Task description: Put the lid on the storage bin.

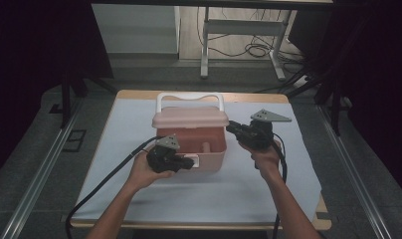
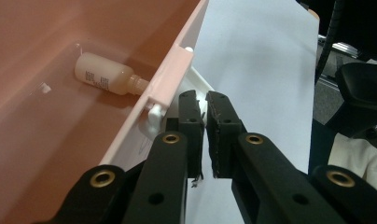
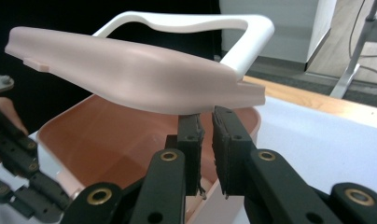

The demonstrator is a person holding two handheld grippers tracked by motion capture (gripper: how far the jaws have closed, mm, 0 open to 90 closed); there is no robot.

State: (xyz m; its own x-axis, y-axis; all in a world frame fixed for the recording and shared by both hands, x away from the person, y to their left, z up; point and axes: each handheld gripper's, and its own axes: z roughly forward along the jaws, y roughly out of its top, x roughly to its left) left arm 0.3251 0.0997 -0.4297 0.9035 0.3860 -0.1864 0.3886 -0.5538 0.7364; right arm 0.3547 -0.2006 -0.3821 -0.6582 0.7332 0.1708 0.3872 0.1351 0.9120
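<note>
So there's a pink box (image 1: 205, 147) sitting mid-counter (image 1: 139, 194) on a white sheet (image 1: 268, 184), long side running left to right across the high view. Its lid (image 1: 190, 119) is partly up, hinged along the far edge, so the gap opens toward the person. The lid's long axis runs the same way as the box. A white handle (image 1: 189, 97) sticks up behind the lid at the far side.

Inside the box there's a small bottle (image 2: 102, 74) lying on its side on the floor of it. In the left gripper view its cap end points toward the near wall, the one with the latch (image 2: 170, 77), and the cap is right up against that wall.

The left gripper (image 2: 203, 105) is at the box's near-left corner, just outside the front wall by the latch. Its fingers (image 2: 189, 112) are narrow, only a thin slit between them, nothing in there. Can't tell if they actually touch the white clip below the latch.

The right gripper (image 3: 205, 121) is at the right end of the box, pointing left toward it. Its fingers (image 3: 226, 130) are narrow too, with a slightly bigger gap, tips right under the raised lid's edge. Whether they touch the lid I can't tell. Nothing pinched between them.
</note>
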